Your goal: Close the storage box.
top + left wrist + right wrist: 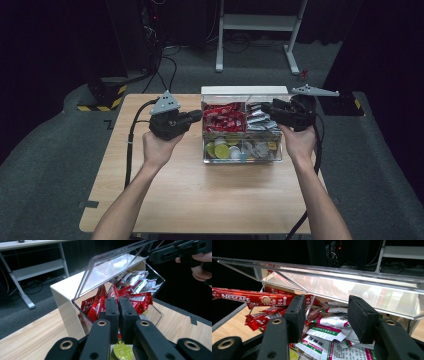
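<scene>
A clear plastic box (pixel 242 161) stands on the wooden table with its lid (pixel 112 267) raised. Its back compartments hold red Nescafe sachets (pixel 223 117) (pixel 249 298) and white-and-green sachets (pixel 260 120) (pixel 329 331). Round capsules (pixel 222 150) lie in the front one, among them a yellow one (pixel 122 351). My left gripper (pixel 199 116) (pixel 118 301) is level at the box's left side, pointing at the red sachets, shut with nothing between its pads. My right gripper (pixel 265 107) (pixel 327 302) hovers over the box's right end, under the lid (pixel 337 277). Its jaws stand apart and hold nothing.
Bare table top (pixel 200 195) stretches in front of the box toward the person. A white desk frame (pixel 260 30) stands on the floor behind the table. A yellow-and-black striped base (pixel 100 100) and cables lie at the far left corner.
</scene>
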`<control>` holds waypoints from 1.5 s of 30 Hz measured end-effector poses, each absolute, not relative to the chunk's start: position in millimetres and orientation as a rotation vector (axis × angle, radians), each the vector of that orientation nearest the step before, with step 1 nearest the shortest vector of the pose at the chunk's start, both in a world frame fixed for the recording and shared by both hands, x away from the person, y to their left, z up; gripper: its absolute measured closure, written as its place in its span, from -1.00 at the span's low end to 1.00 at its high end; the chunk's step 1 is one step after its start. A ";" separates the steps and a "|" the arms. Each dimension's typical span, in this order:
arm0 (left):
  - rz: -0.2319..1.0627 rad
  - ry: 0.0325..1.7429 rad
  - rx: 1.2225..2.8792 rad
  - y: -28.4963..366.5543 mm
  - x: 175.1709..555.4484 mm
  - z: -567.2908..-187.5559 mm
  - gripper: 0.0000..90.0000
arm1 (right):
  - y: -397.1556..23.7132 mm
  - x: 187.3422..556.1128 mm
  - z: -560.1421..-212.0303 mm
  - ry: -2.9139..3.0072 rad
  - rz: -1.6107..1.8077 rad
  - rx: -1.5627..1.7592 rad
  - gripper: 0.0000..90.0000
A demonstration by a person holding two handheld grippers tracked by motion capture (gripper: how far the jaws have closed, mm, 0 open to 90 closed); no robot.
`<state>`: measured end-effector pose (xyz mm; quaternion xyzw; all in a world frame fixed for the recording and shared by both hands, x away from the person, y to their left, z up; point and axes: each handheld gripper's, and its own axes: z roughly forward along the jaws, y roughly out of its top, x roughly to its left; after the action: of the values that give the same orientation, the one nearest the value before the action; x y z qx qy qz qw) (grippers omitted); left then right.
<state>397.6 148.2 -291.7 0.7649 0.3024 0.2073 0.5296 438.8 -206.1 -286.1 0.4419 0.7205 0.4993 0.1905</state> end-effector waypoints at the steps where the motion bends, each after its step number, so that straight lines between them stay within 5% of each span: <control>1: 0.491 0.721 1.820 148.8 396.9 -291.5 0.93 | -206.2 438.8 -286.0 2.024 1.404 1.243 0.08; 45: 0.489 0.760 1.718 210.5 356.3 -294.4 0.94 | -204.0 437.9 -285.7 2.020 1.383 1.242 0.06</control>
<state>356.3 210.5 -294.4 0.7303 0.3232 0.2077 0.5648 437.9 -204.0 -285.7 0.4435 0.7215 0.4938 0.1970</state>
